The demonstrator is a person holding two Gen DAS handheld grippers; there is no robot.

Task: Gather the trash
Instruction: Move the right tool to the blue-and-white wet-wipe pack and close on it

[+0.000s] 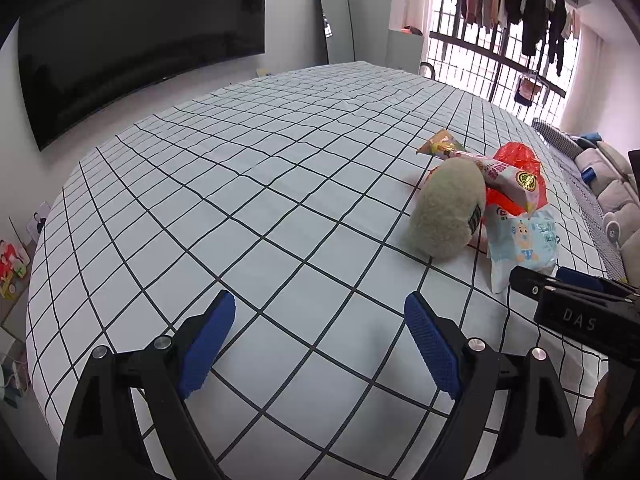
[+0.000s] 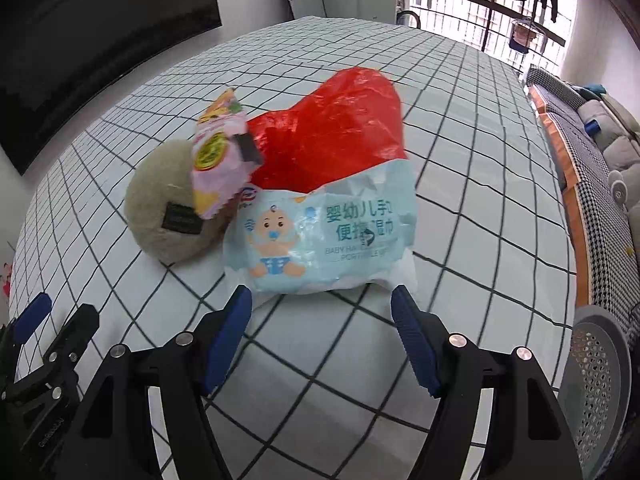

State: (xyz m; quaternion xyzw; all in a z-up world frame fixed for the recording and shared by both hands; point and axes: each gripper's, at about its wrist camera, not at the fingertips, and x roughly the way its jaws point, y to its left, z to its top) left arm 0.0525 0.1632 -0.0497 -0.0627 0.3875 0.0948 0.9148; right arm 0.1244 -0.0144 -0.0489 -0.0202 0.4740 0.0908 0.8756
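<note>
On the checked bed [image 2: 460,240], a blue baby-wipes pack [image 2: 320,240] reading "BABY" lay against a red plastic bag [image 2: 336,136], just ahead of the released right tongs [image 2: 322,320]; left tongs [image 1: 320,320] released too.

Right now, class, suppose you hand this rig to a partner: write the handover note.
Left gripper: jaws open, holding nothing, over bare checked bedsheet.
Right gripper: jaws open, empty, just short of the baby wipes packet.
Pile on the bed: wipes packet, red plastic bag, pink snack wrapper, fuzzy beige pouch.
Done: nothing collected.
Left: pick up the trash; likely start with the wipes packet.
</note>
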